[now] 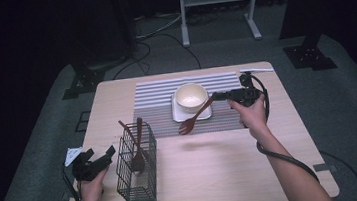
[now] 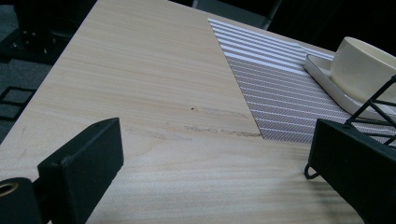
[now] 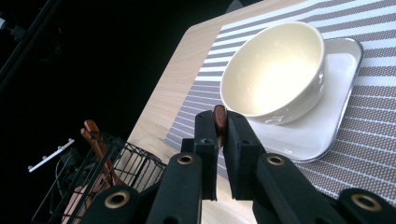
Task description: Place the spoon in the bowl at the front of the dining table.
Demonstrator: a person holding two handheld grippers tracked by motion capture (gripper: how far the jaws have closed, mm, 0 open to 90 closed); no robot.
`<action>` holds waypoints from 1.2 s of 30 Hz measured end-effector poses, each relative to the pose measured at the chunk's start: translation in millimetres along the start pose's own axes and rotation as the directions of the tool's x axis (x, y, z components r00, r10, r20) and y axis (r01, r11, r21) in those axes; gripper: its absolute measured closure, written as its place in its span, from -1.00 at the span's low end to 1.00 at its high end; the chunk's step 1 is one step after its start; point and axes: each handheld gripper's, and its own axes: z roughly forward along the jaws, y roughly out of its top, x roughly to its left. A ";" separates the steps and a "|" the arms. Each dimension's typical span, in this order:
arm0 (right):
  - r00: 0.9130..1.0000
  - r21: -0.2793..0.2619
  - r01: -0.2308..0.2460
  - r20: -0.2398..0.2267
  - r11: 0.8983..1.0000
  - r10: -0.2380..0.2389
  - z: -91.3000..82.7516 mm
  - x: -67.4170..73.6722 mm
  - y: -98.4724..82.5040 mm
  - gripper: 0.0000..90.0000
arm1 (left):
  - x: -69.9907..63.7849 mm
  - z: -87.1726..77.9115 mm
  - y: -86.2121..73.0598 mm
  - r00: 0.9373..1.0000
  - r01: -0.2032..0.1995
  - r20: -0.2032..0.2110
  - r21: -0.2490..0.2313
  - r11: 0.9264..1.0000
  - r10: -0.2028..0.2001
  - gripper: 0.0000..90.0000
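Fork [image 1: 196, 117], brown and wooden, hangs off my right gripper [image 1: 215, 96], just in front of the bowl [image 1: 190, 96], with its tines low over the placemat [image 1: 158, 113] and its handle slanting up toward the jaws. In the right gripper view the jaws are pinched onto the very end of the handle [image 3: 219, 117], and holding it that far back keeps my hand clear of the bowl and lets the head be laid down first. The bowl is the landmark I steer by: it sits on a small white tray [image 1: 207, 112], and both rest on the striped placemat, so I judge the fork is meant to lie just beside that tray as part of a place setting.

Well nearer me than the bowl and to its left stands the black wire caddy [image 1: 137, 167], where more wooden utensils [image 1: 137, 152] stand upright, handles up for easy picking. My left gripper [image 1: 103, 157] waits just left of the caddy with its jaws spread and nothing between them; in the left gripper view one jaw sits close against the wire, probably ready to steady it so it doesn't tip or slide on the counter [image 1: 214, 172]. I can't tell whether it actually touches.
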 end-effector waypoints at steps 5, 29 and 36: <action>1.000 -0.006 -0.001 0.011 1.000 0.001 -0.4 -1.8 4.0 0.85 | 0.4 0.1 0.0 1.000 0.002 0.001 -0.001 1.000 -0.002 -0.95; 0.998 -0.070 -0.024 0.057 0.997 0.028 -0.1 -9.4 25.8 0.85 | 0.5 -0.1 0.0 1.000 0.002 0.003 -0.002 1.000 -0.002 -0.95; 0.998 -0.090 -0.042 0.051 0.995 0.047 0.5 -13.5 28.9 0.85 | 0.7 -0.2 0.0 1.000 0.004 0.004 -0.002 1.000 -0.004 -0.95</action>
